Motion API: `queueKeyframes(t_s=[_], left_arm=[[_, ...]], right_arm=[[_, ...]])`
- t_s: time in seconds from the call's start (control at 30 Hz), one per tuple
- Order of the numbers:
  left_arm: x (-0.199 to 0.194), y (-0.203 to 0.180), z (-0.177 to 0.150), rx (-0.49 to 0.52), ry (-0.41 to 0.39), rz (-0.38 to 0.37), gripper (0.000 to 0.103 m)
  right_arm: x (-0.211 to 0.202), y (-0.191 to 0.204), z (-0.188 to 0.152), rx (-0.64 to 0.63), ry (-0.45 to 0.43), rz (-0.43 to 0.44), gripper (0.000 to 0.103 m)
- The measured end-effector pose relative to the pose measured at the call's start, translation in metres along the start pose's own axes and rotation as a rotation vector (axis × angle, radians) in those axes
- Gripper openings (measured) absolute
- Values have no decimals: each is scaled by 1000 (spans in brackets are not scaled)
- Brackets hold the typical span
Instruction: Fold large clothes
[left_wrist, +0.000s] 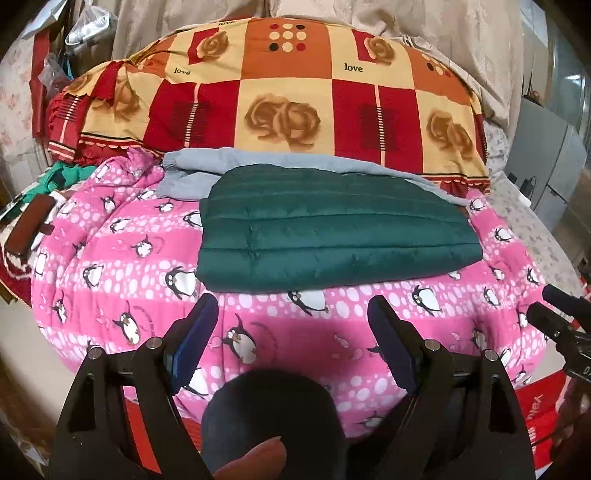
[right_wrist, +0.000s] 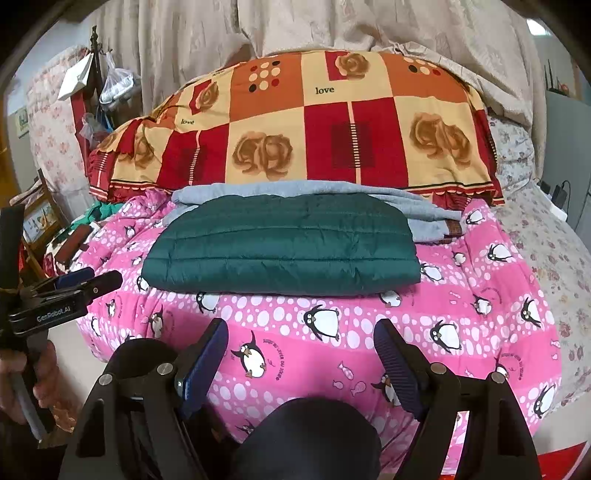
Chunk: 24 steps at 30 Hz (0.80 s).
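Landmark: dark green quilted puffer garment (left_wrist: 332, 229) (right_wrist: 284, 245), folded into a flat rectangle with horizontal stitched channels.
Support: the garment lies on a pink quilt printed with penguins and white dots (left_wrist: 122, 280) (right_wrist: 480, 295) spread over the bed.
Behind the garment: a pale grey soft garment (left_wrist: 192, 173) (right_wrist: 424, 218) lies partly under its far edge — one cuffed sleeve shows in the left wrist view.
Further behind: a red, orange and cream checked pillow with rose prints and the word "love" (left_wrist: 288, 92) (right_wrist: 314, 133), in front of beige curtains (left_wrist: 192, 22) (right_wrist: 192, 37).
Left gripper: (left_wrist: 291, 325) (right_wrist: 88, 280) black frame with blue-padded fingers spread wide, holding nothing — it hovers over the quilt on the near side of the garment, apart from it.
Right gripper: (right_wrist: 299, 343) (left_wrist: 546, 302) fingers likewise spread and empty, near side of the garment, not touching it.
Left of the garment: a brown rectangular object (left_wrist: 31, 225) at the quilt's edge, identity unclear.
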<state>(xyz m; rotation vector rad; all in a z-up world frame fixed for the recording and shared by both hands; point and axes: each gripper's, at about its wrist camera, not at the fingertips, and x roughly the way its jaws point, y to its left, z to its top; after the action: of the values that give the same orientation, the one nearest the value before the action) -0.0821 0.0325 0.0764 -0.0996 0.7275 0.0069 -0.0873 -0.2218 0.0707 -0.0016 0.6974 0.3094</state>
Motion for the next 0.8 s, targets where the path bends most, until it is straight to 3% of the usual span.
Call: queueKeyframes(t_s=[0.37, 0.8], left_arm=[[-1, -11, -3, 35, 1, 57, 83], [-5, -20, -5, 64, -14, 57, 83]], right_arm=[[-4, 6, 3, -11, -13, -1, 79], [-6, 20, 2, -67, -11, -4, 79]])
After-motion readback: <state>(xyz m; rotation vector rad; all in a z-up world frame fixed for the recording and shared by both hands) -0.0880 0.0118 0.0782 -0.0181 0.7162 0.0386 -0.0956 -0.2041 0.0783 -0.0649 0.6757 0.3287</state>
